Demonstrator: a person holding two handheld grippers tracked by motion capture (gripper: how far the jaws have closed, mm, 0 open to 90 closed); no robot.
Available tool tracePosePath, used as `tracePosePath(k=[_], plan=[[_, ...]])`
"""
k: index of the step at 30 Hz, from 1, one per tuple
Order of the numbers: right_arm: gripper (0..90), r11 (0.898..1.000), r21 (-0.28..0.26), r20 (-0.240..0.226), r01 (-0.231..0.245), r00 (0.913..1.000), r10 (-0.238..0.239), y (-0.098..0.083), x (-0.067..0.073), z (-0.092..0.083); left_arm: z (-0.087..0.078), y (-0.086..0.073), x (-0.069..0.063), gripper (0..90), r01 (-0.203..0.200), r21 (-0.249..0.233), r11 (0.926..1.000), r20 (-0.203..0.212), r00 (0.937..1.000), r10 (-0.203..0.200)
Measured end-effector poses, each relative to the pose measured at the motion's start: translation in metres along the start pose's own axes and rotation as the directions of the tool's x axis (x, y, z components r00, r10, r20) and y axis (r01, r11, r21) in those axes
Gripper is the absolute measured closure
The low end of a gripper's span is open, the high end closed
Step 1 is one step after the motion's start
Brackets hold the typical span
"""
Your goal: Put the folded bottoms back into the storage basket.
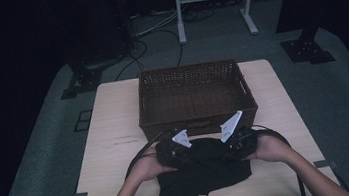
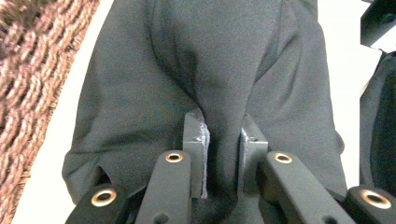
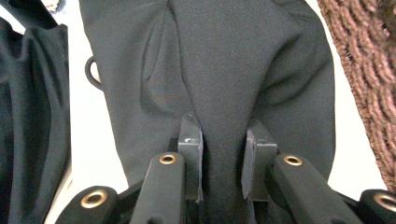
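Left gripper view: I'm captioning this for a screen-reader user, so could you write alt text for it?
The left gripper is shut on a pinched-up fold of black cloth, which spreads out ahead over a pale table. A brown wicker basket runs along the left edge.

A fold of the cloth (image 2: 219, 70) sat between each gripper's jaws; the basket (image 1: 195, 95) stood just beyond them.
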State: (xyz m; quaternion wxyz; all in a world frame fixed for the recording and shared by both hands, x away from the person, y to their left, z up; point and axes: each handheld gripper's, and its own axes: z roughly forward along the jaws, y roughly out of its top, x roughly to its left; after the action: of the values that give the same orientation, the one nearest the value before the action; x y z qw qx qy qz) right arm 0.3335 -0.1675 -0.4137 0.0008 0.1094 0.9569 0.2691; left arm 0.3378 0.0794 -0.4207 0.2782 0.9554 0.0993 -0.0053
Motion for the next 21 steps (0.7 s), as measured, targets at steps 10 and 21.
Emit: tracePosePath(k=[10,21], plan=[[72.3,1.0,-0.021,0.01,0.018,0.9998,-0.018,0.01,0.002,-0.018,-0.017,0.008,-0.002,77.5,-0.019,-0.012,0.9997,-0.031,0.9993,0.018],[72.3,0.999,-0.043,0.022,0.029,0.9994,-0.028,0.019,0.004,-0.037,-0.033,0.02,-0.002,77.6,-0.03,-0.011,0.9995,-0.044,0.9986,0.03]])
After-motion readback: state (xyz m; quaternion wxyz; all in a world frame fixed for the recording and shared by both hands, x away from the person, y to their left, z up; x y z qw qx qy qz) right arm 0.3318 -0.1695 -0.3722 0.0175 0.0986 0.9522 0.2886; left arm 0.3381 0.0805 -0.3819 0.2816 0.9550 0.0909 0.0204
